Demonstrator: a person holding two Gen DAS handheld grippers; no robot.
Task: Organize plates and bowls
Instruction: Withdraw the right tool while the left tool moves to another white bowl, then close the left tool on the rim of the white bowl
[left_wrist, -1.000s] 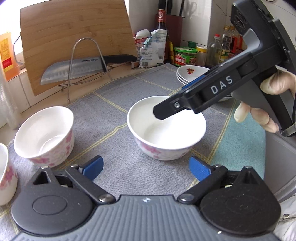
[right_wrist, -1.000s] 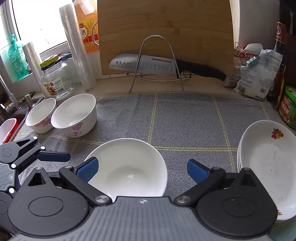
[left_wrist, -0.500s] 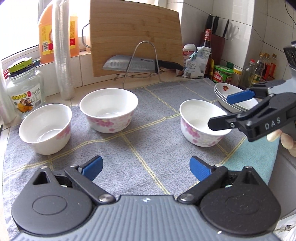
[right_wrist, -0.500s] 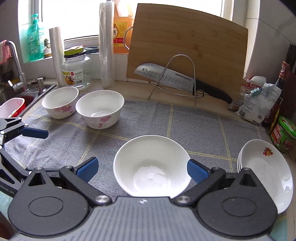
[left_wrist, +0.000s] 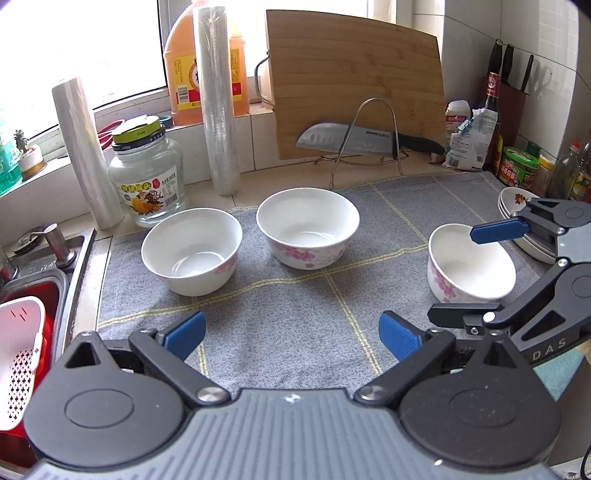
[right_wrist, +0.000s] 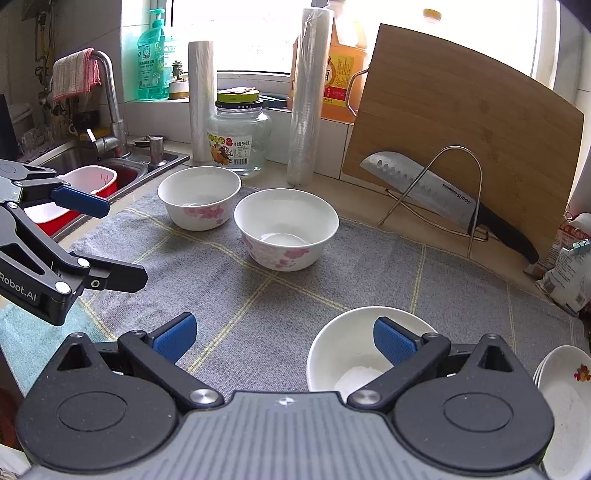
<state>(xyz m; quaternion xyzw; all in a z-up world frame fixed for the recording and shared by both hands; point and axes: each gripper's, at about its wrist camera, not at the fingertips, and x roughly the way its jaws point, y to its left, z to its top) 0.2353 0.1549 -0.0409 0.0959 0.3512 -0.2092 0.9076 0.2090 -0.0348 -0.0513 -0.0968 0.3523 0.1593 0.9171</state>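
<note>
The left gripper (left_wrist: 291, 334) is hovering low over the grey checked cloth mat (left_wrist: 295, 306), its blue-padded fingers spread wide and holding nothing. In the right wrist view it is showing from the side (right_wrist: 107, 240), near the sink edge, jaws likewise parted. The right gripper (right_wrist: 284, 338) is also standing open and empty, one blue pad (right_wrist: 393, 339) reaching over the rim of the nearest white bowl with pink flowers (right_wrist: 354, 350). From the left wrist view that gripper (left_wrist: 469, 273) is straddling the same bowl (left_wrist: 469, 269), one finger above the rim and one at its near side; whether either is touching cannot be told.

The left wrist view is showing, at far left, a steel sink (left_wrist: 55, 266) with a pink-and-white strainer basket (left_wrist: 20, 350). The right wrist view alone is taking in the tap with a pink rag (right_wrist: 75, 74) and a green soap bottle (right_wrist: 151, 55).

Further right, a second flowered white bowl (left_wrist: 192, 251) and a third flowered white bowl (left_wrist: 308, 227) are sitting close together but apart at the back of the mat. Behind them are standing a glass jar with a green lid (left_wrist: 147, 173), two rolls of clear film (left_wrist: 218, 96), an orange oil jug (left_wrist: 181, 62), and a bamboo cutting board (left_wrist: 354, 74) with a steel cleaver (left_wrist: 351, 142) on a wire rack. At far right, a stack of white plates (right_wrist: 565, 398) is resting at the mat's edge, just beside the near bowl.
</note>
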